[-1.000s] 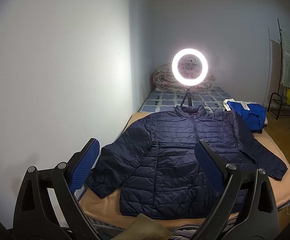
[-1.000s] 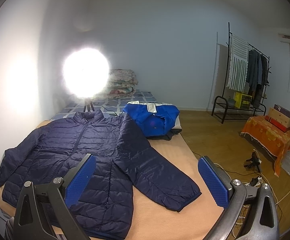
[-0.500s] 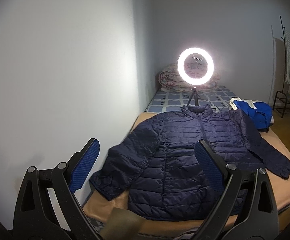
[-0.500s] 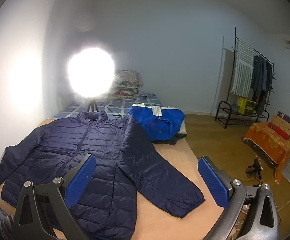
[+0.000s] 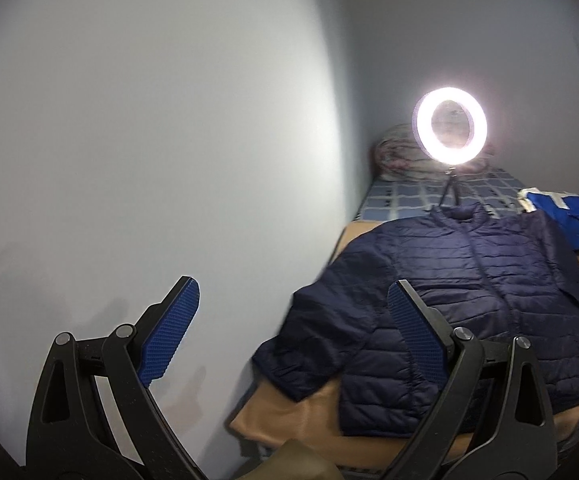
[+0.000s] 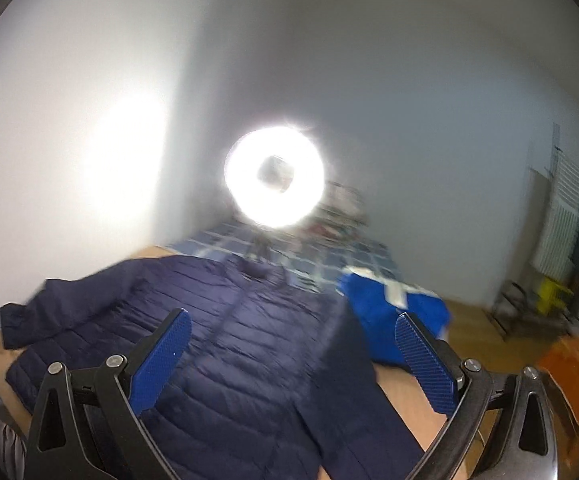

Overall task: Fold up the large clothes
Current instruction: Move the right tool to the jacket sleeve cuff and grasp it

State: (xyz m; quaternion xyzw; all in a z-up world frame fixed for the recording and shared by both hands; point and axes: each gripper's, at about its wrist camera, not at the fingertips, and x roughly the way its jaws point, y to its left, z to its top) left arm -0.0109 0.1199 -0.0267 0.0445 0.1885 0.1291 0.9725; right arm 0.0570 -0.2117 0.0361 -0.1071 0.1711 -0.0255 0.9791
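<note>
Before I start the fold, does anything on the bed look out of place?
Nothing stands out. The navy jacket lies flat, sleeves spread, both grippers open and clear of it. The blue garment sits bunched beside its collar end, near one sleeve.

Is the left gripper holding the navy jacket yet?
No. The left gripper is open with nothing between its fingers, and the navy jacket lies spread flat on the bed ahead of it.
</note>
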